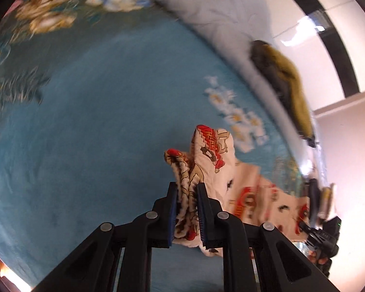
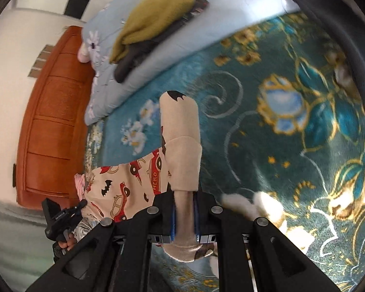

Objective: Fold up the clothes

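The left gripper point(image 1: 187, 209) is clamped on a bunched, gathered edge of the cream cotton garment printed with red cars and black bats point(image 1: 255, 194), the blue pads point(image 1: 202, 219) pinching several layers of folds between them; this reads as the elastic waist or a hem, held so the cloth can be carried as one. From that grip the garment runs off to the right and slightly ahead of the jaws, sagging toward the teal plush bedspread with pale flower motifs point(image 1: 97, 121) that lies below and beyond the fingers. The right gripper point(image 2: 184, 214) is likewise closed on the same garment point(image 2: 124, 185), squeezing a plain beige cuffed end point(image 2: 182, 168), probably a trouser leg, which sticks up straight ahead of its fingers. With both ends held apart, the cloth seems spread for laying flat before a fold. Far ahead of both claws an olive knitted garment point(image 2: 155, 17) rests on a pale grey quilt point(image 2: 182, 46), apart from the work.
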Tool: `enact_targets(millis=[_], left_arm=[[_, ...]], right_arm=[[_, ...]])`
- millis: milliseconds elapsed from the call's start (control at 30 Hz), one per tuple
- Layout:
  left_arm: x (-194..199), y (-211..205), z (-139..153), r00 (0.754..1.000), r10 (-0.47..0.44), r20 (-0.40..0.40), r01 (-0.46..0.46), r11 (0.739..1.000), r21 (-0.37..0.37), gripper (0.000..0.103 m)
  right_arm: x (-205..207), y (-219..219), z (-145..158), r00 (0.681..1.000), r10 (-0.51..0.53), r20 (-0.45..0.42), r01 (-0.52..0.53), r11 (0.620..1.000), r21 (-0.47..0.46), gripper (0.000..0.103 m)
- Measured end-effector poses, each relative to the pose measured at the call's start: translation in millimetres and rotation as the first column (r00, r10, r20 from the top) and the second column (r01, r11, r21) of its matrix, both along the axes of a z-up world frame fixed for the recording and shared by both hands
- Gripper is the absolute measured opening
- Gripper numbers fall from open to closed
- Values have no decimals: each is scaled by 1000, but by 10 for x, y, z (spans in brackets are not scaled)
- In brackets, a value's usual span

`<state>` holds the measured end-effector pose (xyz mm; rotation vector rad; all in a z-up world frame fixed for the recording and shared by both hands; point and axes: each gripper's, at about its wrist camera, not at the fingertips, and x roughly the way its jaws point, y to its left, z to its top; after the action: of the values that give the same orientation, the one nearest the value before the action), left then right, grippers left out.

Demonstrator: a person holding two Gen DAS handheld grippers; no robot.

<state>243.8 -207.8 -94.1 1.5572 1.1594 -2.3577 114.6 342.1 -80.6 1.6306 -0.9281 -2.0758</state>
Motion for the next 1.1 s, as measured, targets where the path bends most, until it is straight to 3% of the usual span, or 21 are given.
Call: enact_targets(millis=[100,200,233,333,567,633,767,933,1100], left_arm=[[97,-124,-226,998,65,10,-65,997,32,16],[97,-167,-229,996,86,10,-86,996,10,15],[93,-176,-239,995,99,23,-99,995,-7,10],[179,-292,-339,986,147,84,-146,989,-18,9],[197,-235,-175,998,56,26,-56,998,-3,13],[99,-225,-107,999,44,3,-44,999,6,20],[-178,-201,-90,999,45,-22,-44,998,44,49],[-560,-143,-277,999,44,18,-45,996,80,57],[-683,-32,-409,999,2,35,-5,996,84,57]], right_arm=[[53,141,-319,997,-27,67,26,1000,15,12],[51,252,-375,996,-33,79,33,999,4,12],[40,269,-393,996,-30,83,29,1000,10,12],[49,299,-480,994,-30,109,27,999,38,12],[129,338,-563,991,-46,127,42,999,35,17],[132,350,-504,992,-47,118,40,997,62,21],[156,415,-285,995,-82,60,74,989,128,48],[263,360,-28,998,-55,-5,55,986,157,50],[401,221,-36,999,-37,21,34,986,162,50]])
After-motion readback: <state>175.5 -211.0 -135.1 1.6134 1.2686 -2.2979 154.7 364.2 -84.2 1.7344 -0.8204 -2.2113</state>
